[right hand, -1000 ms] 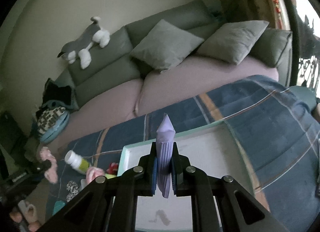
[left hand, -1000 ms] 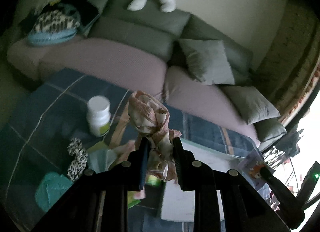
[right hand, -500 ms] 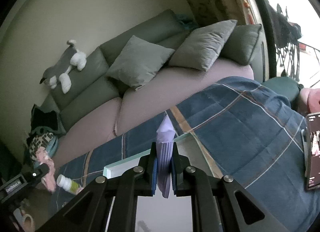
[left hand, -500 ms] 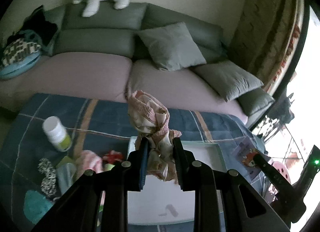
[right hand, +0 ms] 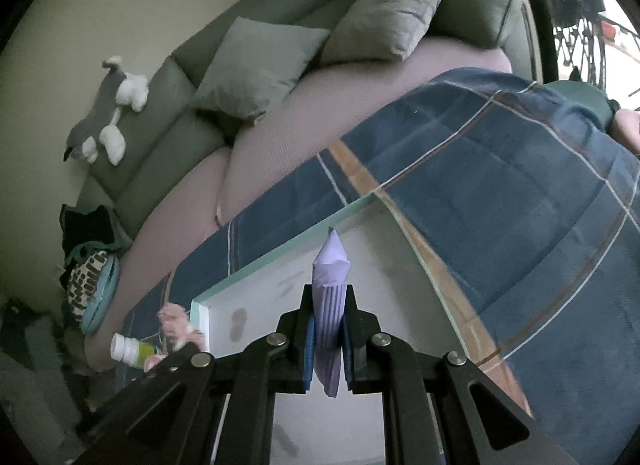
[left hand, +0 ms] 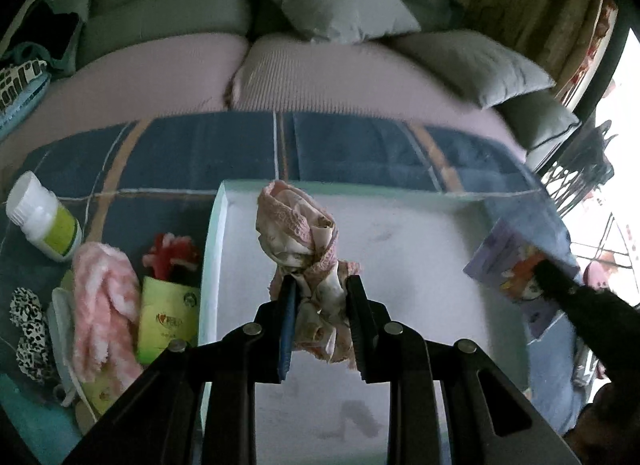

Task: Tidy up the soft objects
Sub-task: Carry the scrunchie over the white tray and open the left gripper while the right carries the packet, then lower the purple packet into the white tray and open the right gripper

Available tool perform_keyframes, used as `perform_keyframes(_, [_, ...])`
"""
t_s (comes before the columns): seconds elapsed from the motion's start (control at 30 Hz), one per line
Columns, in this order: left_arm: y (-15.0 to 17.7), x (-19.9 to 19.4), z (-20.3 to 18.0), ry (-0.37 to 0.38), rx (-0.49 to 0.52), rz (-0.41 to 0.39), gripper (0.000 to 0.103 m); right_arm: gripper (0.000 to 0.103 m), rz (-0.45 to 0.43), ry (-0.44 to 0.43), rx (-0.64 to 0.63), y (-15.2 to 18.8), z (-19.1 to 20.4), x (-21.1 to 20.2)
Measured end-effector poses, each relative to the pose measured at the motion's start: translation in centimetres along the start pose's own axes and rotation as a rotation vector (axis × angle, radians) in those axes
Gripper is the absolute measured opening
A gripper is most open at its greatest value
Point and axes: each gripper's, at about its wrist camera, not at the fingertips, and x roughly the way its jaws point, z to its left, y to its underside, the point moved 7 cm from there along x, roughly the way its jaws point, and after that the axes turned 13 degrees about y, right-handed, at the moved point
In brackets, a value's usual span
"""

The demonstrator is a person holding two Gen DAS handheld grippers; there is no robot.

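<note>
My left gripper point(left hand: 320, 285) is shut on a crumpled pink lacy cloth point(left hand: 296, 225) and hangs over the left half of a white tray point(left hand: 400, 265) with a pale green rim. My right gripper point(right hand: 329, 297) is shut on a flat lilac striped packet point(right hand: 330, 265) above the same tray point(right hand: 256, 293). In the left wrist view that packet point(left hand: 512, 269) shows a cartoon print at the tray's right edge. Left of the tray lie a fluffy pink piece point(left hand: 100, 297), a red fluffy piece point(left hand: 172, 257) and a leopard-print scrunchie point(left hand: 28, 325).
A white bottle point(left hand: 40, 221) with a green label and a green packet point(left hand: 168, 317) lie left of the tray on the blue plaid cover point(left hand: 192, 153). Behind stands a sofa point(right hand: 280, 137) with grey cushions point(right hand: 256, 65) and a plush dog point(right hand: 108, 113).
The left gripper has swung right and down with the pink cloth, from above the clutter to over the tray. The right gripper has sunk closer to the tray, still holding the lilac packet.
</note>
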Motion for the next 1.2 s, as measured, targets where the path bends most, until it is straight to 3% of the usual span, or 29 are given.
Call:
perform_keyframes(0.23, [0.8, 1.2, 0.7, -0.007, -0.014, 0.037, 0.026, 0.012, 0.046, -0.028, -0.009, 0.9, 1.1, 1.0])
perform_keyframes(0.7, [1.8, 3.0, 0.1, 0.007, -0.013, 0.090, 0.026, 0.014, 0.074, -0.004, -0.043, 1.6, 1.9, 1.7])
perform_keyframes(1.03, [1.9, 2.3, -0.4, 0.005, -0.003, 0.088, 0.049, 0.017, 0.041, 0.068, -0.061, 1.2, 1.2, 0.9])
perform_keyframes(1.2, [1.6, 1.3, -0.1, 0.002, -0.014, 0.071, 0.050, 0.023, 0.028, 0.126, -0.106, 1.3, 1.2, 0.8])
